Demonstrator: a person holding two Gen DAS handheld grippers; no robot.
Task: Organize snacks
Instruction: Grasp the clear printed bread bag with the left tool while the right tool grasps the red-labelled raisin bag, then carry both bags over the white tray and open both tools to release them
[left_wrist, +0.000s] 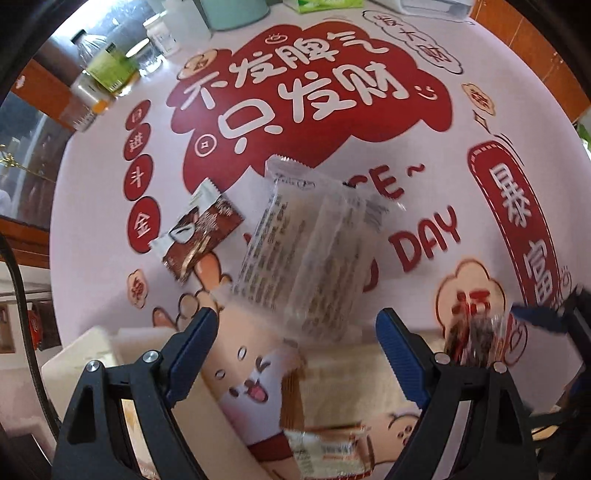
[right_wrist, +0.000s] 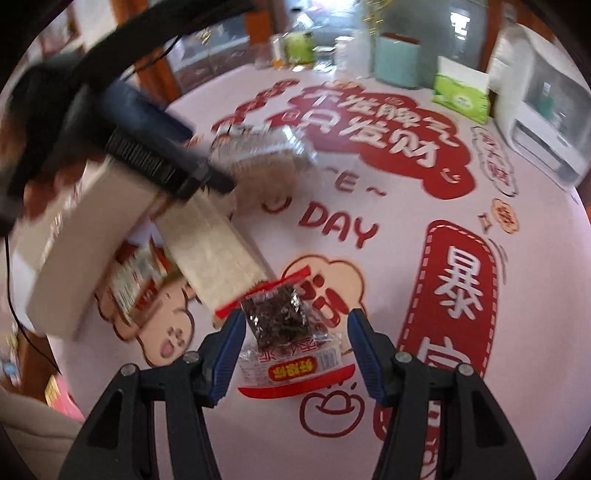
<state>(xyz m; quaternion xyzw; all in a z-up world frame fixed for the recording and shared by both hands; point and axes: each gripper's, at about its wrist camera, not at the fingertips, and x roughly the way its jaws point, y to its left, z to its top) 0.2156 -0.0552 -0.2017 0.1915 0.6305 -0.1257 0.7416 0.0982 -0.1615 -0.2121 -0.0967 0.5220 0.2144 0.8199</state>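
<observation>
A bench (left_wrist: 110, 221) covered by a white cloth printed in red is seen, with a cream box (right_wrist: 207, 240) at its near edge. A clear-wrapped cracker packet (left_wrist: 306, 251) is seen beyond the spread tips of the left hand-held gripper (left_wrist: 295, 339) (nothing is pinched), with a small brown sachet (left_wrist: 199, 232) lying flat beside it. In the right hand-held gripper (right_wrist: 295, 332), a red-edged packet of dark snack (right_wrist: 280, 325) is seen between the parted jaws; whether it is pinched cannot be told.
</observation>
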